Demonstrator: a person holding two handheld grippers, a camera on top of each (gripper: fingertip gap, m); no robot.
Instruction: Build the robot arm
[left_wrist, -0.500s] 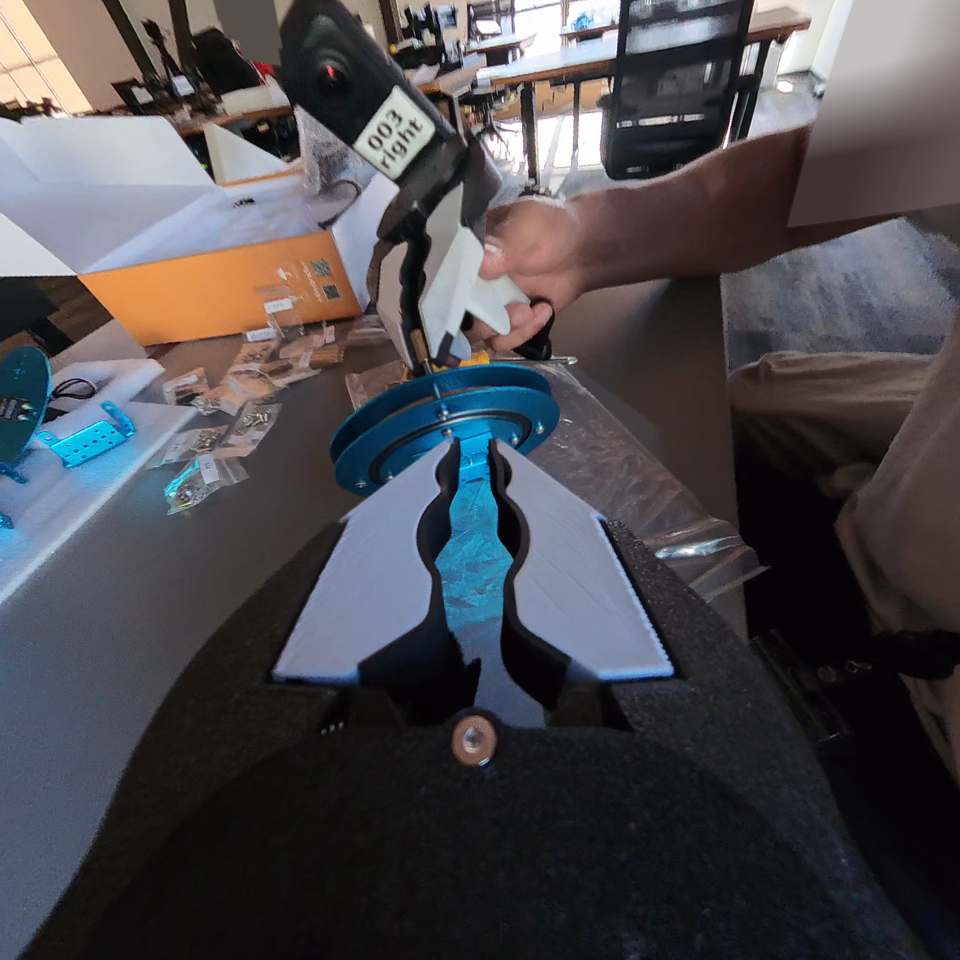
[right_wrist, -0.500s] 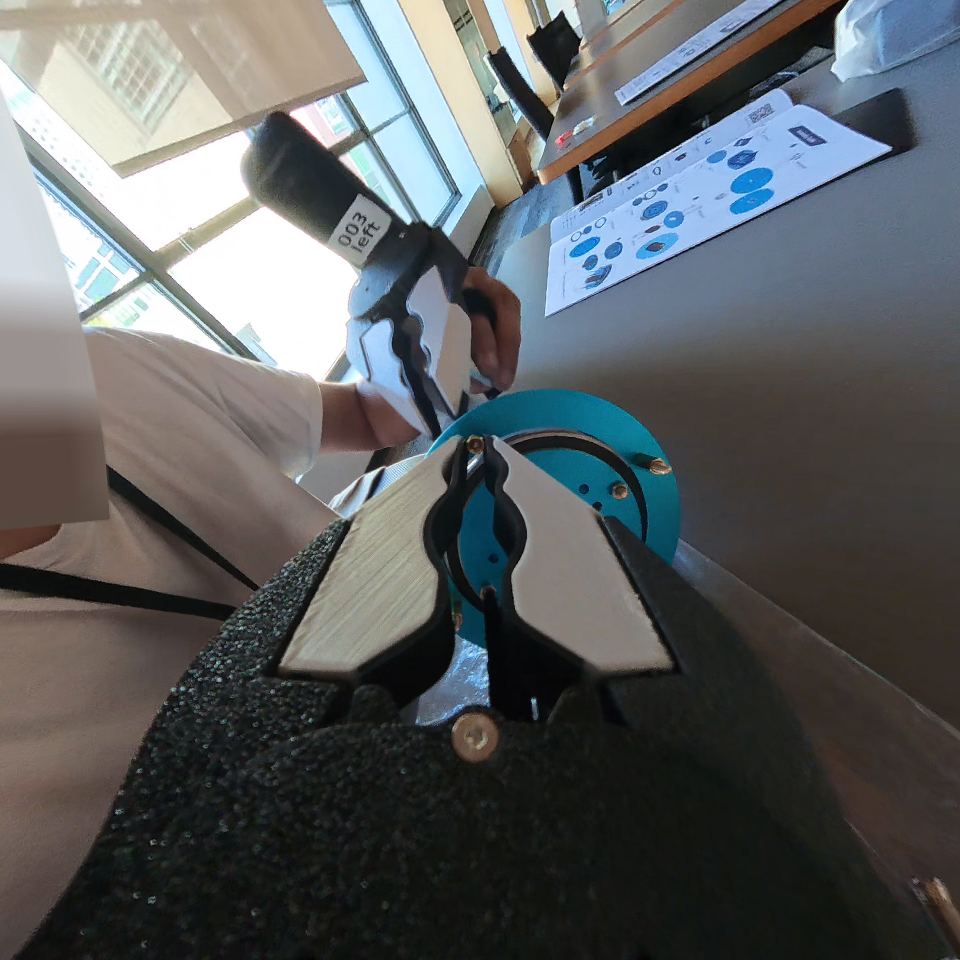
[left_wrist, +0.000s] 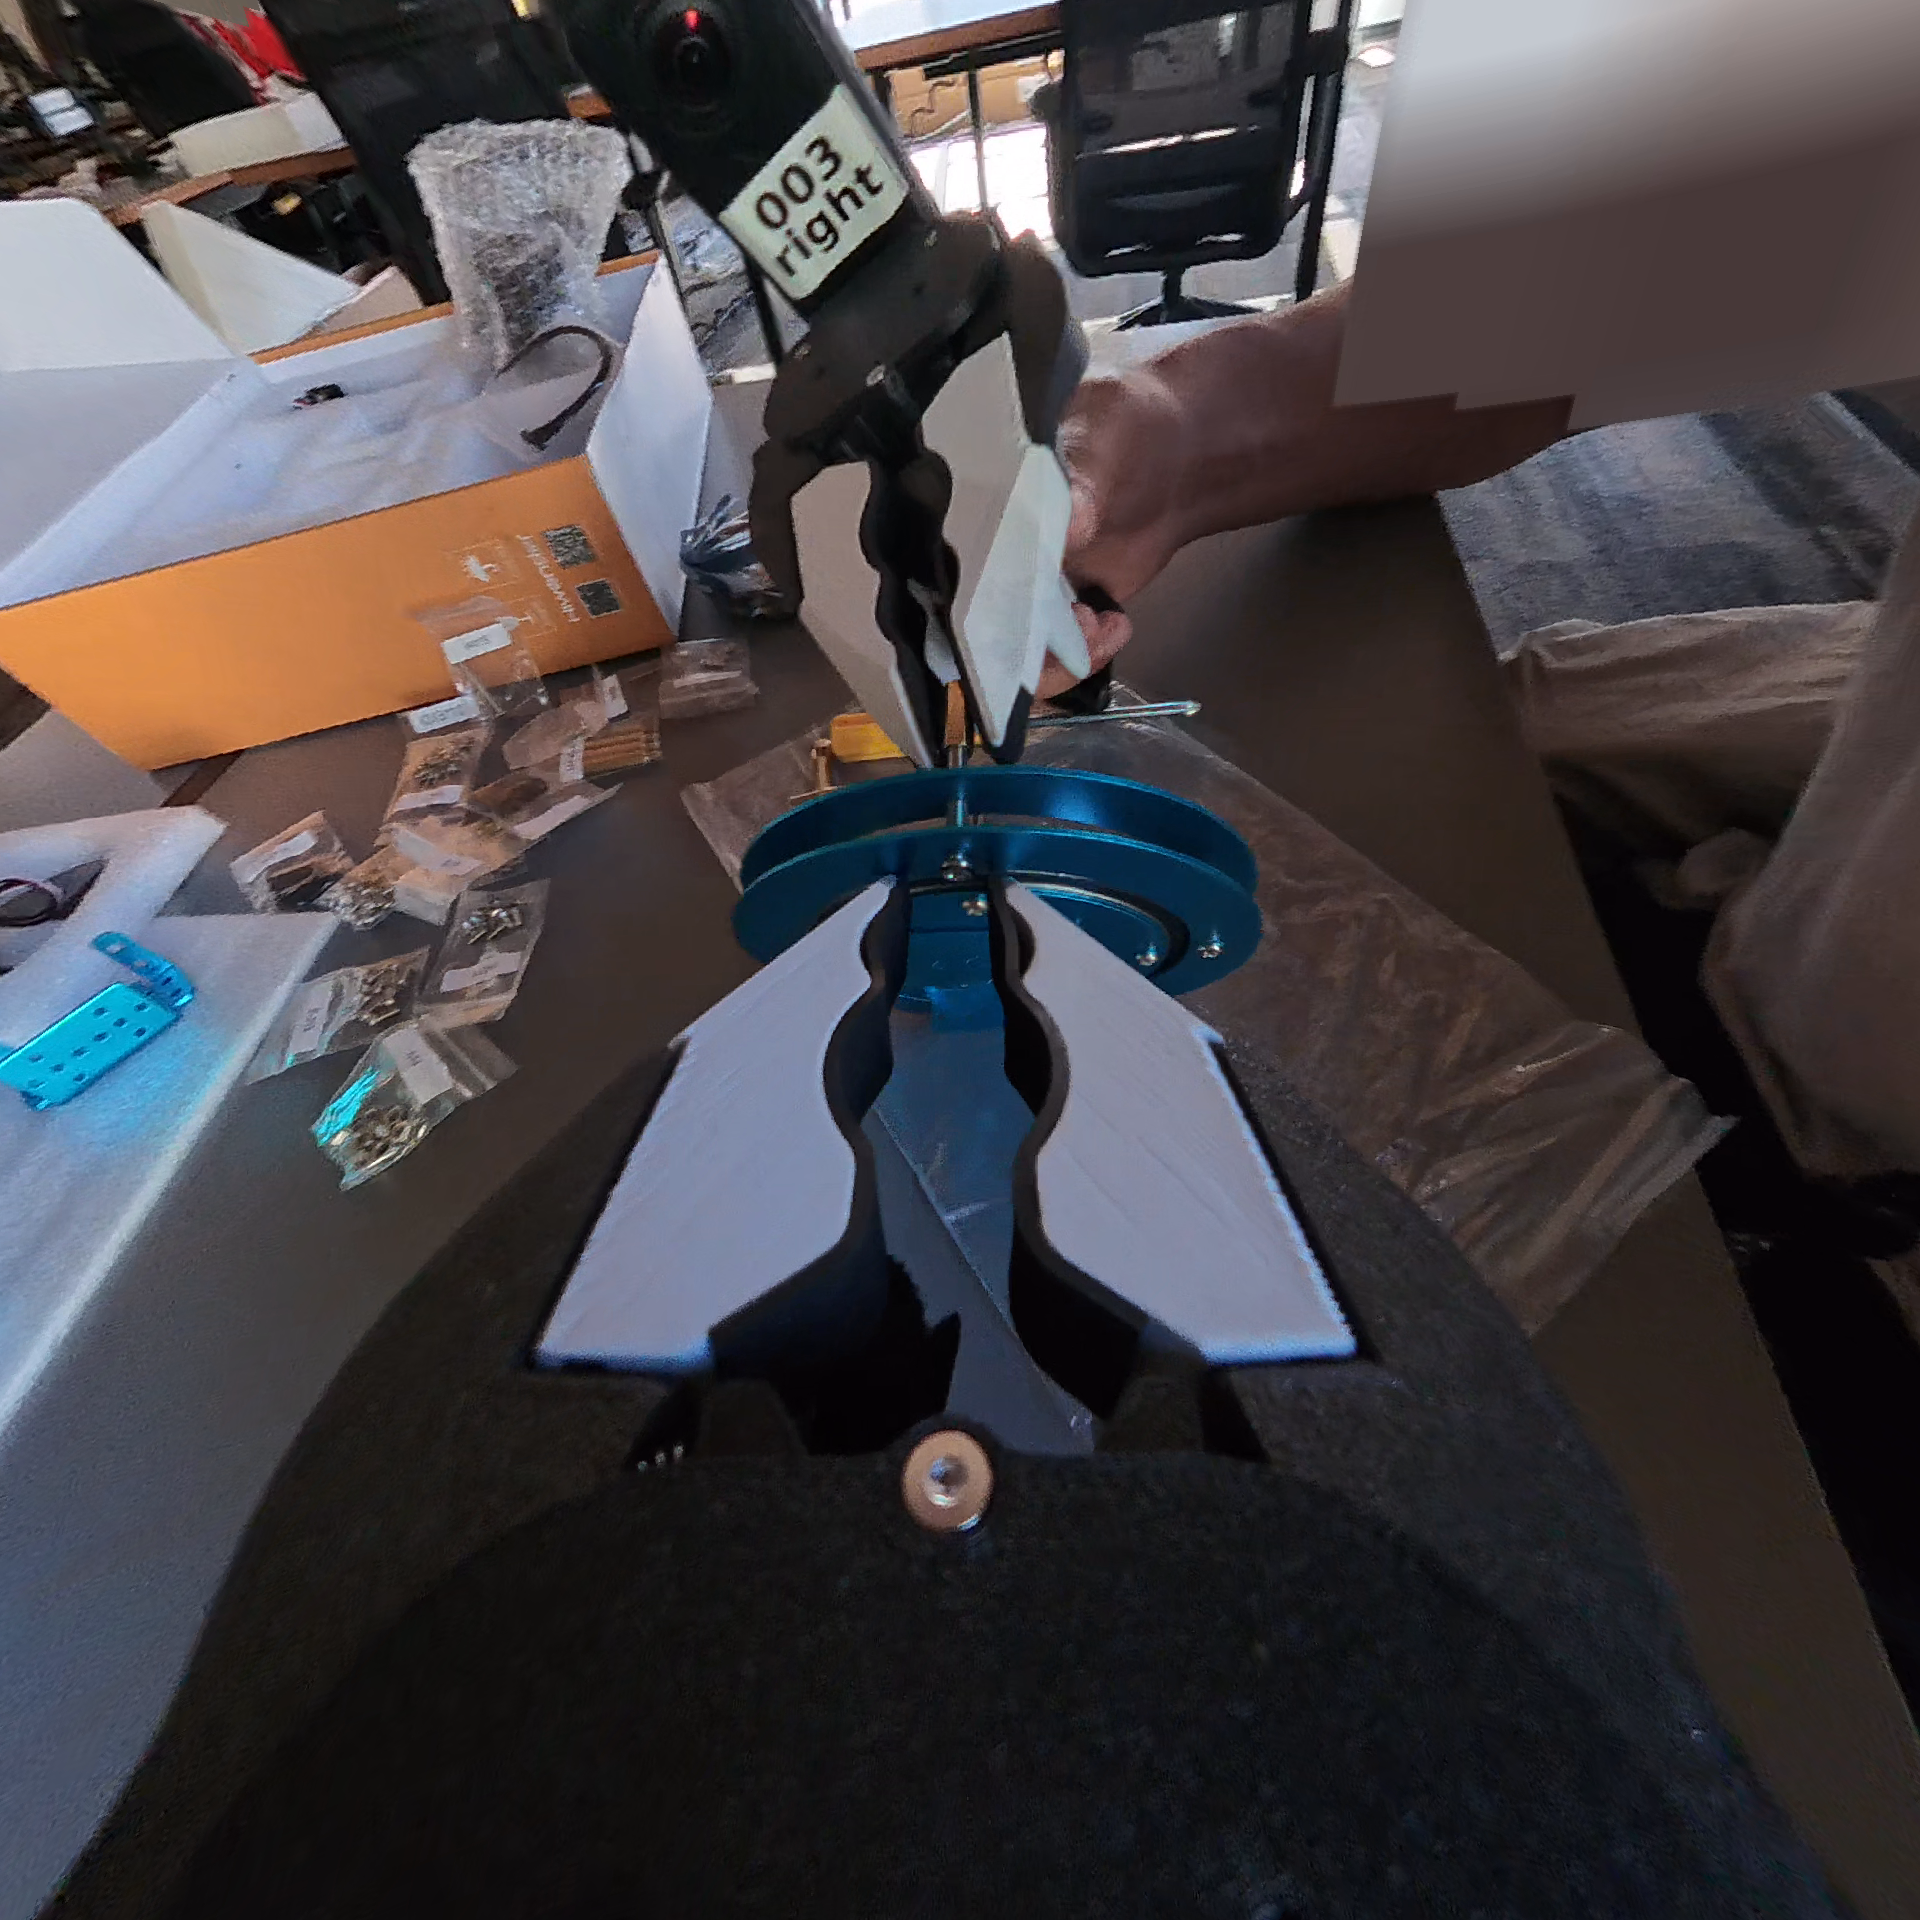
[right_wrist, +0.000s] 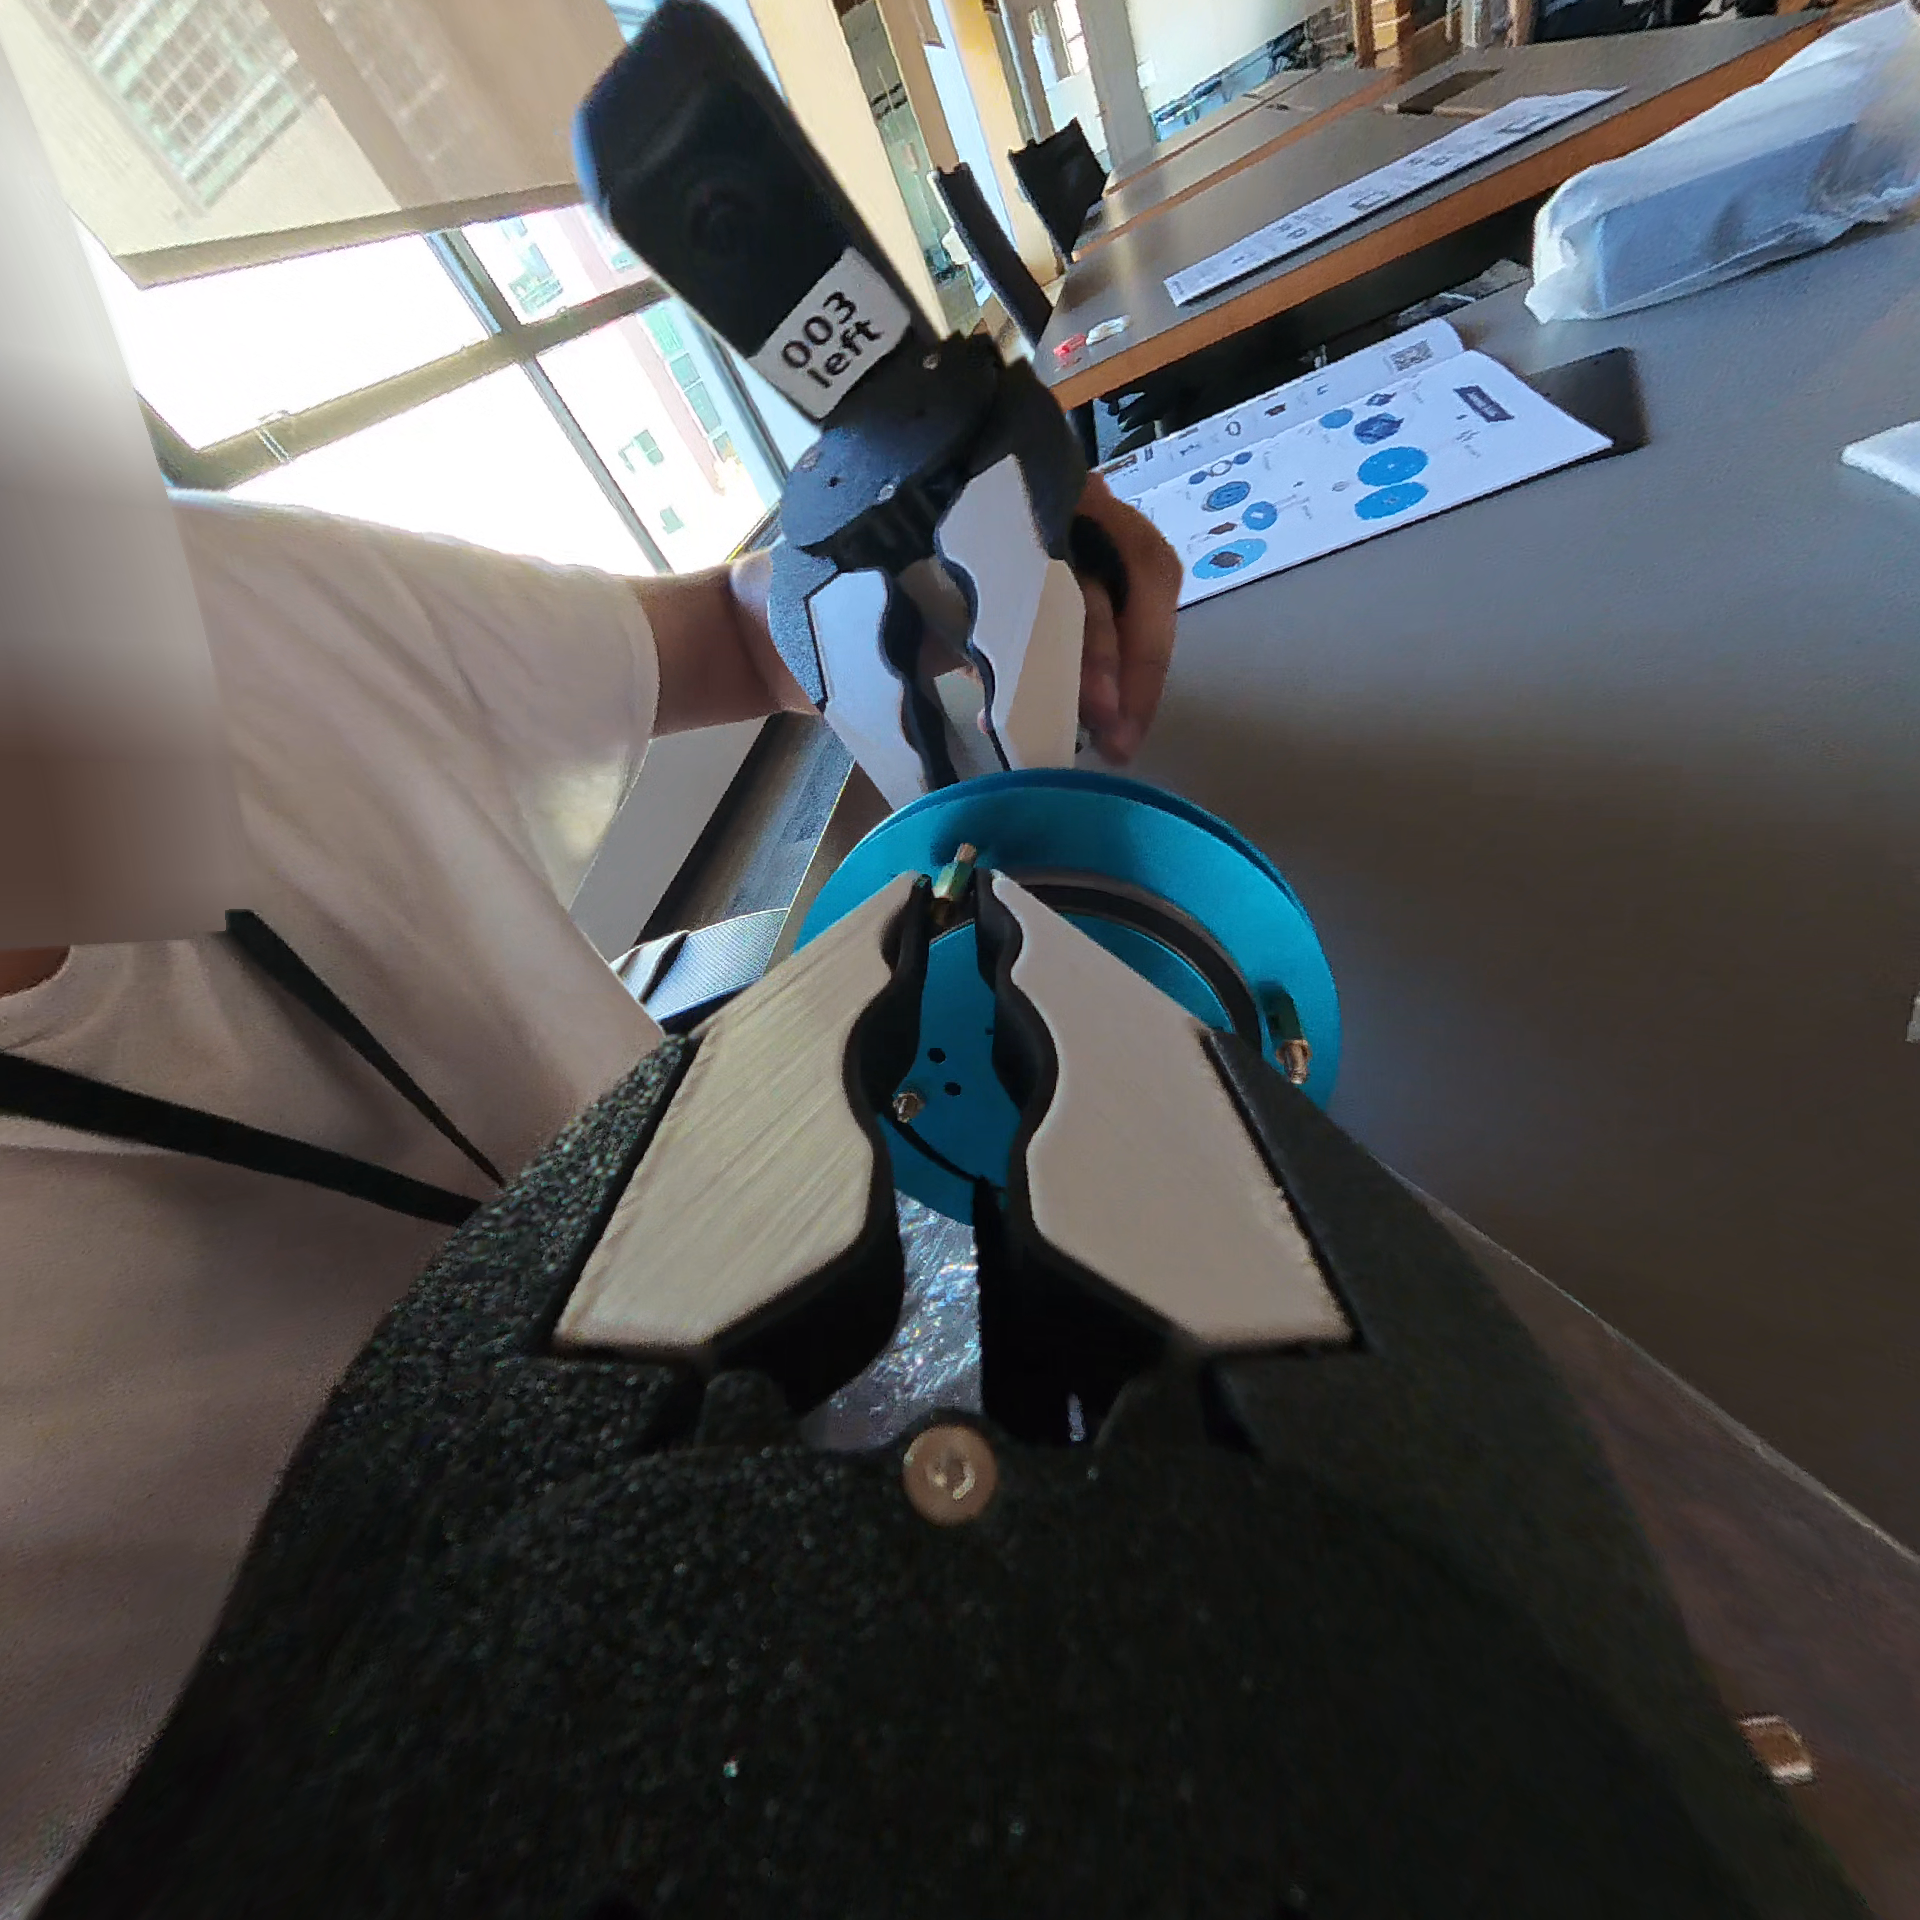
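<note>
A dark worktop (left_wrist: 1299, 644) carries an orange and white box (left_wrist: 312, 613), a clear plastic sheet (left_wrist: 1455, 1039), scattered small bags of hardware (left_wrist: 416, 935) and a printed sheet (right_wrist: 1351, 457). On the plastic stands a blue two-disc metal assembly (left_wrist: 1091, 821). The left tool (left_wrist: 948, 894) grips the near edge of its lower disc. The right tool (right_wrist: 961, 894), coming from the far side, is closed on a brass standoff (right_wrist: 951, 878) at the disc's top.
</note>
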